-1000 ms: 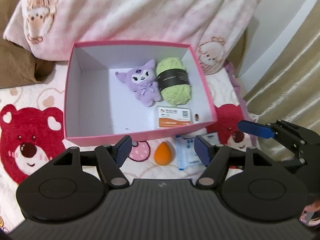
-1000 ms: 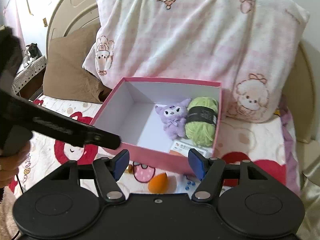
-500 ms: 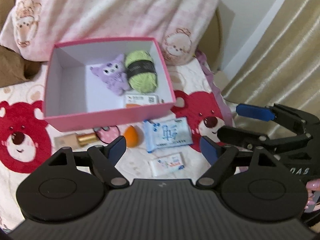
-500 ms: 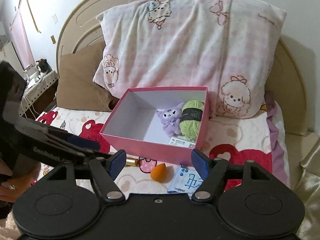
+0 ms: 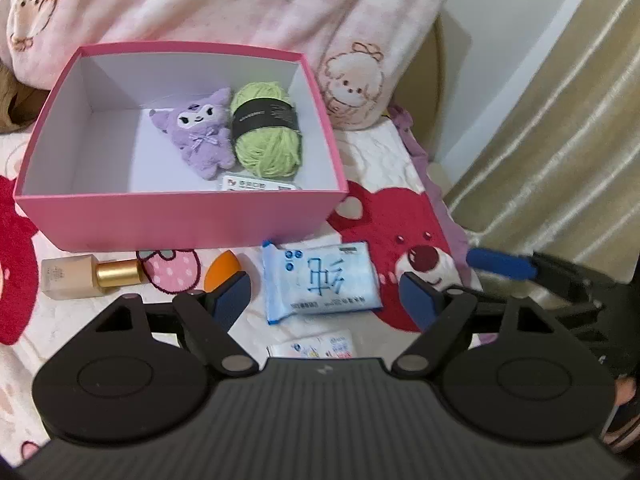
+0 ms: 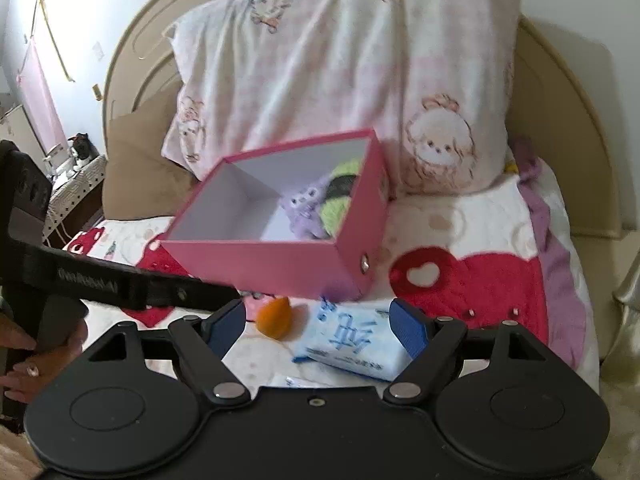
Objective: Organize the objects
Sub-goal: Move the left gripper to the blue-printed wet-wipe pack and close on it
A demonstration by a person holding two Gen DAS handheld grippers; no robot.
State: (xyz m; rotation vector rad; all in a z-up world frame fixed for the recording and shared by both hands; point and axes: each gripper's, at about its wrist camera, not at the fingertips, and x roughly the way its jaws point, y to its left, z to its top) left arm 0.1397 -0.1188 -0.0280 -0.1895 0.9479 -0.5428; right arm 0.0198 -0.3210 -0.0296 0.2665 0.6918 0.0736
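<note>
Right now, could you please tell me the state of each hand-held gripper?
Left hand-held gripper: open, holding nothing; jaws have just been opening, above the tissue pack.
Right hand-held gripper: open, holding nothing; jaws have just been opening.

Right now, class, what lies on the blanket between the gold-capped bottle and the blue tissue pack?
In the left wrist view, an orange makeup sponge lies between the bottle and the tissue pack.

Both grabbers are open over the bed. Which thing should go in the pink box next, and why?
Probably the blue tissue pack: lower the right gripper onto it and close. Its fingers have just been opening, nothing is between them yet, and the pack lies right below them. The pink box already holds the purple plush and green yarn, with bare floor left.
</note>
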